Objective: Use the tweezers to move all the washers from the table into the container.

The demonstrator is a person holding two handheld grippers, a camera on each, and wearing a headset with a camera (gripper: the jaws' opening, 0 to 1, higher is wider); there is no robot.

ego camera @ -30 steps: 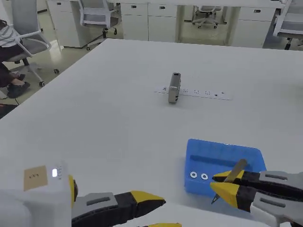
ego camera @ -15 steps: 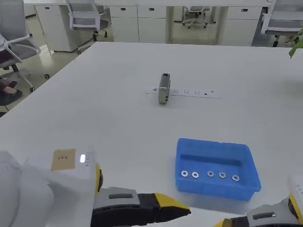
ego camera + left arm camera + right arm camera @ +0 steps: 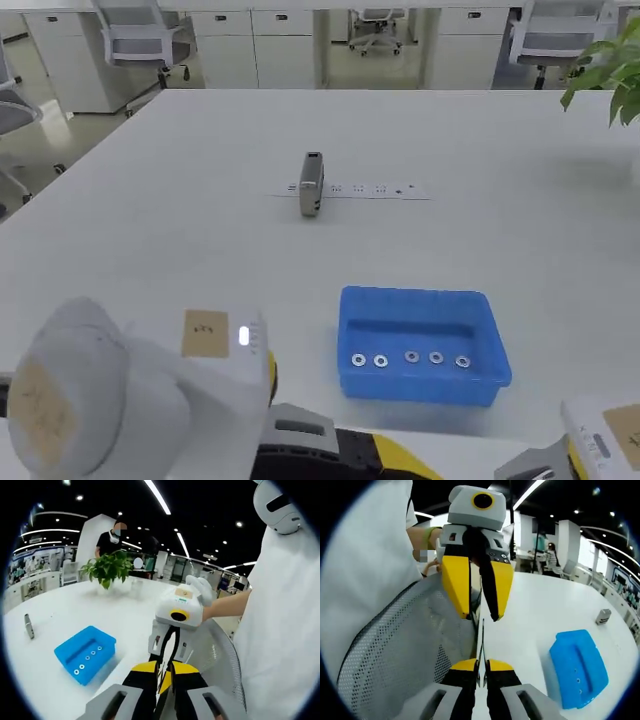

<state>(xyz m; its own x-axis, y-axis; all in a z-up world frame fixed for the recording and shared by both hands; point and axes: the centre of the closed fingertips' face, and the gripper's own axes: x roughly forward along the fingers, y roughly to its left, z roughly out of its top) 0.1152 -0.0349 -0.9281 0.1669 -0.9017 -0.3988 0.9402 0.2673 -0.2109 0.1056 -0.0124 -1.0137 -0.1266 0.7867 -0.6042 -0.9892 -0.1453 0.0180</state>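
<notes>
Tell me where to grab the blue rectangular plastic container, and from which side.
Probably the far long wall of the blue rectangular plastic container, pinched from above: it sits upright with an open rim, and the small metal washers line the near wall, leaving the far side free.

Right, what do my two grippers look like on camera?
Both match: the left gripper and right gripper have yellow jaws with black inner faces on grey bodies under white housings. The left one's housing carries a tan label and a lit white light. The hand on the right gripper wears a white glove.

Glossy plastic container (image 3: 420, 386), shiny metal washers (image 3: 412, 357)
</notes>
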